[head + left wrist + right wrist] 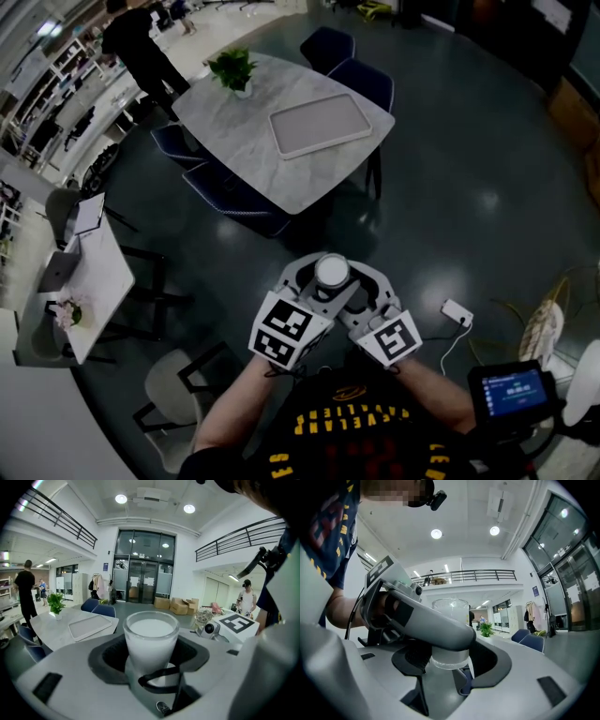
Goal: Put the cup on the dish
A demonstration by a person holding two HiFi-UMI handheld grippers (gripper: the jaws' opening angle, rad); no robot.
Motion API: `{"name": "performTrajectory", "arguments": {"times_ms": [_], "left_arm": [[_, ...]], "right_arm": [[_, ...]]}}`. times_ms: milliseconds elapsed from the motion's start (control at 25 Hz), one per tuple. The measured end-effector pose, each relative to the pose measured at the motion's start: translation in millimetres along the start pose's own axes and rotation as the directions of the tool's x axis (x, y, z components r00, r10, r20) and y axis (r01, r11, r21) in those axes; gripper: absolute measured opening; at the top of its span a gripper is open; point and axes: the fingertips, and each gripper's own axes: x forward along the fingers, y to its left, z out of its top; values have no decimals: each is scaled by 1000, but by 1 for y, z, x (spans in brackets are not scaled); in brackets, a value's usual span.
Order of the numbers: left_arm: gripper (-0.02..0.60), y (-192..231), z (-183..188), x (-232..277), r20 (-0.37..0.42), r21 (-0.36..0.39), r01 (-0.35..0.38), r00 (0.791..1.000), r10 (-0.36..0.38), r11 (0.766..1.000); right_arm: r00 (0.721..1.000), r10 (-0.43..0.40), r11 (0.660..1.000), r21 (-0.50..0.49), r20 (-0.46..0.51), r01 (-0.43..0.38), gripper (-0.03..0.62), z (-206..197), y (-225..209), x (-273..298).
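Observation:
A clear glass cup [332, 272] filled with something white is held upright in front of the person's chest, over the dark floor. My left gripper [317, 281] and right gripper [354, 286] meet around it from either side, and both look shut on it. In the left gripper view the cup [151, 639] stands in the recess between the jaws. In the right gripper view the cup [450, 620] is partly hidden by a grey jaw of the left gripper. The dish, a pale rectangular tray [319, 125], lies on a marble table [234, 141] well ahead; the same tray [90, 626] also shows in the left gripper view.
A potted plant [232, 70] stands at the table's far corner. Blue chairs [361, 80] ring the table. A person in black [141, 47] stands beyond it. A small white table [94, 272] and a chair [173, 384] are at the left. A white adapter [457, 312] lies on the floor.

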Motion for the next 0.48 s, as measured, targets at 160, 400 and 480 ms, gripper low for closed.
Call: {"name": "performTrajectory", "arguments": {"times_ms": [160,400,480], "left_arm": [[259,5,18,11,79,-64,-25,996,30,998],[261,13,35,31,146,-60,-53,987,61,997],[261,16,45,42,169,-67,-53,984,63,996]], "right_arm": [[1000,2,1000,-3,17,-2,252,5,-24,2],[1000,18,1000,-5,21,-18,252,5,-53,6],[1000,18,1000,1,18,-18,252,5,-68,7]]}}
